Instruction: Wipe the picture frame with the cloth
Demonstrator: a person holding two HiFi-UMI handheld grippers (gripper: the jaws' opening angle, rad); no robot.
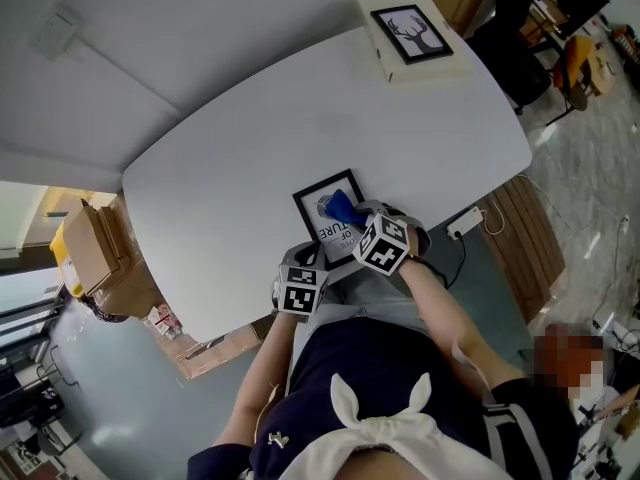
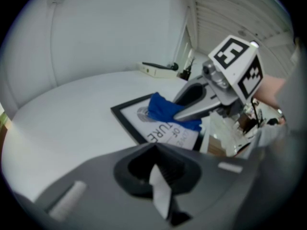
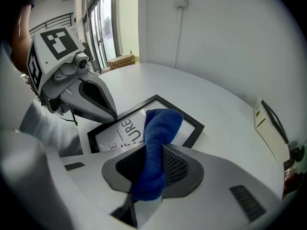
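Surroundings: a second framed print (image 1: 411, 31) stands on a white box (image 1: 386, 61), well beyond the picture frame (image 1: 312, 220) at the table's (image 1: 240, 138) far edge. Nothing lies between them.

The frame lies flat by the near edge. The right gripper (image 3: 154, 163) is clenched on the blue cloth (image 3: 161, 127), whose free end rests on the frame's glass. The left gripper (image 2: 159, 185) is closed and empty, just beside the frame's near corner.

Bare tabletop lies beyond and left of the frame.

Soft, even daylight from windows (image 3: 103, 28); fisheye edges darken and warp; the near left gripper (image 2: 156, 176) blurs.
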